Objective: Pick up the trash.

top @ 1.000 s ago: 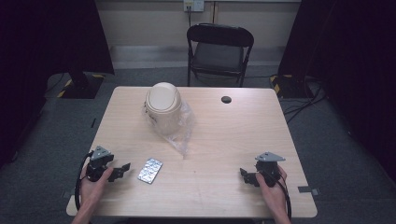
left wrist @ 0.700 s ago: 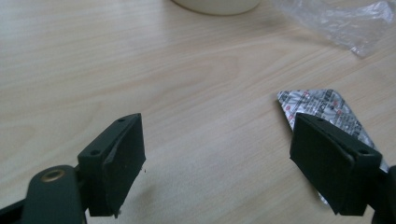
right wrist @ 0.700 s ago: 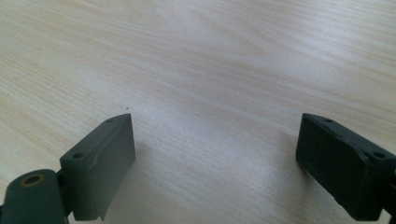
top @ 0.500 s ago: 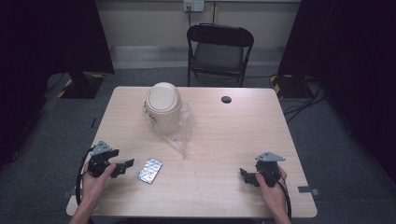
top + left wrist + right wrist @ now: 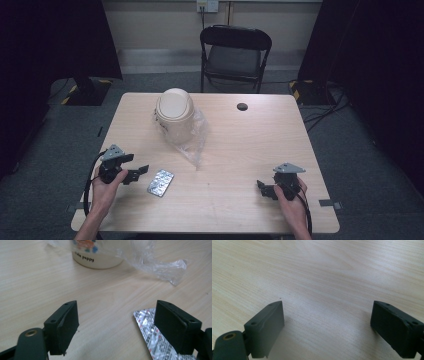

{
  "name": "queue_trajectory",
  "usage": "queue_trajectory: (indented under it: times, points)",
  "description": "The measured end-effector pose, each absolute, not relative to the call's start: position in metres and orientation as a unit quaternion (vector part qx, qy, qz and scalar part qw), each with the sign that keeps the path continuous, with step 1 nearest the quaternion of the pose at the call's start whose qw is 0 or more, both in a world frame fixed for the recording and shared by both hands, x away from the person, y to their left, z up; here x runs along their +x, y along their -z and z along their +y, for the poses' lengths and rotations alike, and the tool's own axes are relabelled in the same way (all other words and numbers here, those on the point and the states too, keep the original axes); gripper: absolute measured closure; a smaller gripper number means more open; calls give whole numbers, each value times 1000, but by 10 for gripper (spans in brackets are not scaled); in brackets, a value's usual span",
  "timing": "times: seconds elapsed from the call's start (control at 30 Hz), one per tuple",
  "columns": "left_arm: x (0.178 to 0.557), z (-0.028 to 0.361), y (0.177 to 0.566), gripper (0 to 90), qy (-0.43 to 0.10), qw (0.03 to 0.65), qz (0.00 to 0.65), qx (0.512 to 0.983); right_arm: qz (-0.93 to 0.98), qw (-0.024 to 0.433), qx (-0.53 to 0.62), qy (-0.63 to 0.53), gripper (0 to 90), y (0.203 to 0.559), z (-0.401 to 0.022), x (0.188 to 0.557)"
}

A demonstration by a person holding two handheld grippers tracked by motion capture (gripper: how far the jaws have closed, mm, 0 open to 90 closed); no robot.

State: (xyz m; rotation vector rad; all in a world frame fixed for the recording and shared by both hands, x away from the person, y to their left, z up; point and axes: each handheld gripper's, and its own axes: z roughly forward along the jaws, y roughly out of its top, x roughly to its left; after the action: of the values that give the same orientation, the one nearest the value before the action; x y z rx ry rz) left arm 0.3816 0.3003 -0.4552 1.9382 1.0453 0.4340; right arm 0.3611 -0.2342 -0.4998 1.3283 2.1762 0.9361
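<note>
A light wooden counter is seen from above, with a person's forearms entering from the near edge and a claw held in each hand. The left claw is held with its jaws spread wide, and nothing is gripped between them. Compared with a second ago, it has been carried forward and to its right, so that a silver blister pack of pills now lies just beside its tip. In the left gripper view the blister pack is seen flat on the counter, partly hidden behind the claw's right-hand jaw, not yet centred in the gap. Ahead of the left claw, a cream lidded bin stands upright, with a crumpled clear plastic bag spilling from it toward the claw.

The right claw is held low over bare wood, well apart from the pack, with its jaws also spread wide and empty; it has not been moved in the past second.

The approach suggests that the pack is about to be picked up by the left claw. A further shift to the claw's right is probably needed before closing.
</note>
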Motion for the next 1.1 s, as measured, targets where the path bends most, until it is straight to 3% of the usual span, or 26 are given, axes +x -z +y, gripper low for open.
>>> queue_trajectory:
  times: [1.1]
  points:
    - [434,269,395,195,-194,476,372,773,783,211,479,-337,109,500,-234,361]
